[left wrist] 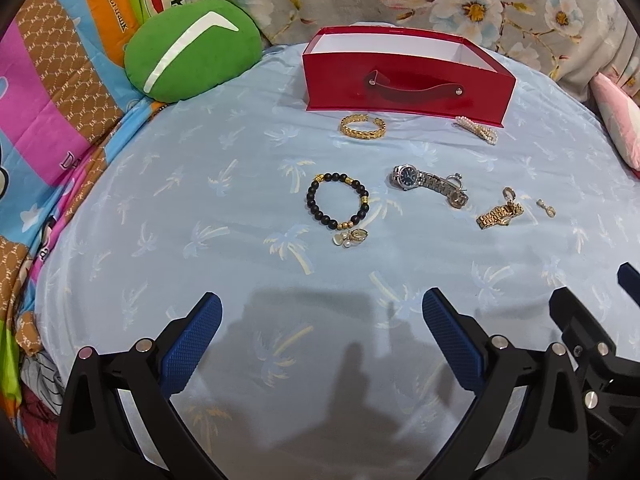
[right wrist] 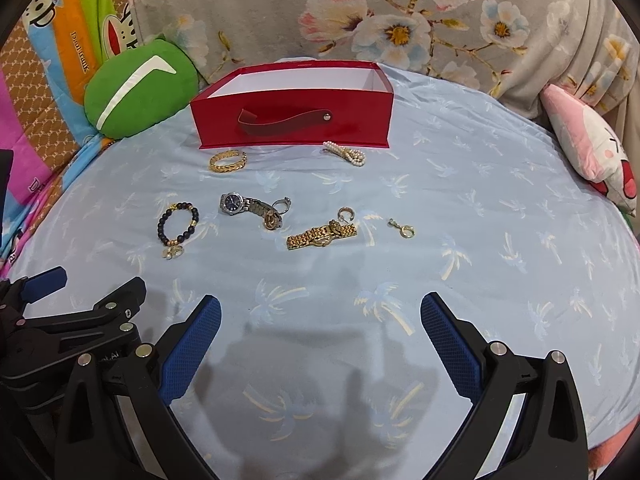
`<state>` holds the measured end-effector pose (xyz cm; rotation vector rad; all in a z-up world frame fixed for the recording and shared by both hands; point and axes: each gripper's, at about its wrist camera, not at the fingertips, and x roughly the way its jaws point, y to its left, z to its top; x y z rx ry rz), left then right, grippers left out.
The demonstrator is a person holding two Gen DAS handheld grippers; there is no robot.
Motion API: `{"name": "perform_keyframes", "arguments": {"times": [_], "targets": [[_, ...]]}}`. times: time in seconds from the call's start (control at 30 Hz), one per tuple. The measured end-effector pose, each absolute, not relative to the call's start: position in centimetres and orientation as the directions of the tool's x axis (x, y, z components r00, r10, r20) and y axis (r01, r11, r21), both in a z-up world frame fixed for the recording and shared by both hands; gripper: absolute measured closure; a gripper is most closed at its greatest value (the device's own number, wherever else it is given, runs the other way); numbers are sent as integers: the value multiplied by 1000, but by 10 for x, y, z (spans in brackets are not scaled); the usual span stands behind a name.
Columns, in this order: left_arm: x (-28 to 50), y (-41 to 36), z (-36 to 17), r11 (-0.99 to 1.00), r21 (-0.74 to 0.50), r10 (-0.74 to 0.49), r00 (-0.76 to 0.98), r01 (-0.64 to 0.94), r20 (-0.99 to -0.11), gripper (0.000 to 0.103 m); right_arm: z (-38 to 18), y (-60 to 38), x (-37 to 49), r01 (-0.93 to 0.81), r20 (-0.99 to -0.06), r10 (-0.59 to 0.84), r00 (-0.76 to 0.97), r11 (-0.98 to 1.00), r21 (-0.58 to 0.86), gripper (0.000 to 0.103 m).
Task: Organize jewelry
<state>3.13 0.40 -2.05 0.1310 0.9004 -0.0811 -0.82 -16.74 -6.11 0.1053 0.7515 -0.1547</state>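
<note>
We see jewelry scattered on a pale blue palm-print sheet point(left wrist: 168, 184): gold bangle point(left wrist: 363, 126) and pearl hair clip point(left wrist: 477, 129) just in front of the open red box point(left wrist: 408, 88), black bead bracelet point(left wrist: 338, 202) with small pearl charms touching its near edge, silver watch point(left wrist: 428, 182) with a ring at its strap, gold watch point(left wrist: 500, 214) beside a hoop earring, one small earring point(right wrist: 401, 227) apart to the right. Box interior looks bare. Our left gripper point(left wrist: 322, 332) and right gripper point(right wrist: 320, 332) hover near the sheet's front, both jaws spread wide, gripping nothing. Green cushion point(left wrist: 192, 50) sits left of the box, pink pillow point(right wrist: 592, 148) at right
</note>
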Motion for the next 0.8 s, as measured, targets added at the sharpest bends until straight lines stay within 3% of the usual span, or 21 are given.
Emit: {"name": "perform_keyframes", "arguments": {"times": [0.27, 0.6, 0.8], "targets": [[49, 5, -22, 993, 39, -40, 608, 116, -793, 5, -75, -188, 14, 204, -715, -80, 694, 975, 89, 6], [79, 14, -29, 996, 56, 6, 609, 63, -793, 5, -94, -201, 54, 195, -740, -24, 672, 970, 145, 31], [92, 17, -33, 997, 65, 21, 601, 52, -799, 5, -99, -198, 71, 163, -742, 34, 669, 968, 191, 39]]}}
